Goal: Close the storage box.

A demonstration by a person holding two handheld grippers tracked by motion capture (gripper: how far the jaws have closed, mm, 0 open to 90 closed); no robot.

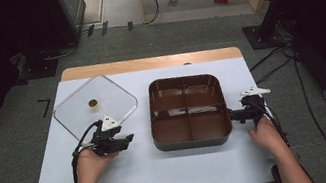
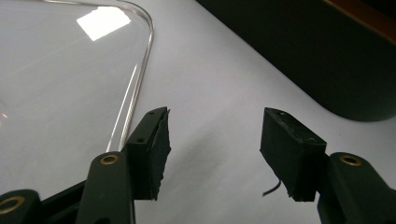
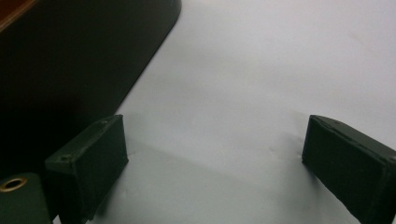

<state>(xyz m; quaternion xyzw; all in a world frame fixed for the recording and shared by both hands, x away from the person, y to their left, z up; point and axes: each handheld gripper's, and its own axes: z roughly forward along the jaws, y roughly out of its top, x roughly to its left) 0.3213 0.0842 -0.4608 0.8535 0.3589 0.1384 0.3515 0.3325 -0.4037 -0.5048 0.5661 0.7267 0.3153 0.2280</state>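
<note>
Left claw (image 2: 215, 154) partly spread beside the clear lid (image 2: 60, 74); right claw (image 3: 215, 168) wide, both empty.

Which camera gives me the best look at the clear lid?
The high view: the whole clear lid lies flat left of the brown tray. The left gripper view catches just one rounded corner.

A clear, rounded-square glass lid (image 1: 95, 106) with a small brass-coloured knob lies flat, left of centre in the high view. A dark brown four-compartment rectangular tray (image 1: 193, 139), empty and upright, sits at centre, apart from it.
</note>
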